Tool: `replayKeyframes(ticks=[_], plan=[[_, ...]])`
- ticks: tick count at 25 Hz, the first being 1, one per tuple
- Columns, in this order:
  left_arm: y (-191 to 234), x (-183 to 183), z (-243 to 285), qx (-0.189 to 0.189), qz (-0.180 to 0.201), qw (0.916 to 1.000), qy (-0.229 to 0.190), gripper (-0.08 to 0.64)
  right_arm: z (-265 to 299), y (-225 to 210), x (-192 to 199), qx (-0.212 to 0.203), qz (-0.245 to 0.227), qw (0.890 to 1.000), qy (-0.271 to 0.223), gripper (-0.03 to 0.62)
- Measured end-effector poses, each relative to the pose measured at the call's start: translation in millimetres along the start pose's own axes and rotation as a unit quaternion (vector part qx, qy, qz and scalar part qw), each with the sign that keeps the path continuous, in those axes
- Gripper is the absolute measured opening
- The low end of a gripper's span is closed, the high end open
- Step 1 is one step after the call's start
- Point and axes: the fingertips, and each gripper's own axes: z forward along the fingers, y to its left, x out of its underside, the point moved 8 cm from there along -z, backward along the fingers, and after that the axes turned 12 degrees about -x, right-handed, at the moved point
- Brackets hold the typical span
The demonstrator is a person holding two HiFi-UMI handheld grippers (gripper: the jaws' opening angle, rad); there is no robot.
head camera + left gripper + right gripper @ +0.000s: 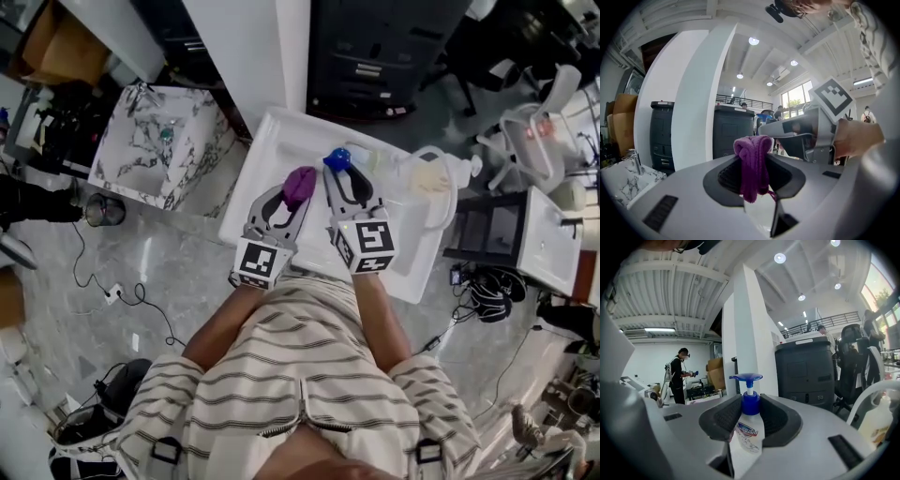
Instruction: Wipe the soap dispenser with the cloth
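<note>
1. The left gripper [292, 202] is clenched on the purple cloth [752, 164]. The cloth is bunched into a wad standing proud of the jaw tips, which I judge leaves a soft face free for rubbing.
2. The right gripper [350, 187] is clamped on the soap dispenser [750, 427] at its blue collar. The bottle is upright and the pump head is clear above the jaws, so the body looks steadied for wiping.
3. In the head view the dispenser's pump sits at 2 o'clock from the cloth, just beside it. I cannot tell whether they touch.
4. Both are held over the white basin [244, 192].
5. Pose: forearms reach out side by side from the torso at 6 o'clock. Both grippers point toward 12 o'clock, nearly level, with the marker cubes nearest the person.
</note>
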Motion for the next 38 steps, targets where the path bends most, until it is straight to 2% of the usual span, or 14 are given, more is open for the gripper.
replayKeyframes(ticks=[9,18,22,25,32,38], plan=[[-10,-5,-2,0.006,0.007,0.9998,-0.017,0.121,-4,2,-9,-0.010,-0.012,1.000,0.003,0.130],[-25,-4,-3,0.047,0.025,0.9979,-0.037,0.121,-8,3,-7,-0.013,-0.006,1.000,0.008,0.130],[-26,-7,-5,0.076,0.026,0.9949,-0.061,0.121,-13,7,-14,-0.013,-0.012,1.000,0.009,0.130],[-34,-7,-5,0.094,0.044,0.9922,-0.069,0.121,-17,11,-18,-0.017,-0.015,1.000,0.008,0.130],[-49,-9,1,0.120,0.050,0.9881,-0.083,0.121,-24,16,-23,-0.013,-0.022,1.000,0.006,0.130],[-58,-5,7,0.138,0.069,0.9854,-0.071,0.121,-28,20,-23,-0.017,-0.026,0.999,0.008,0.130]])
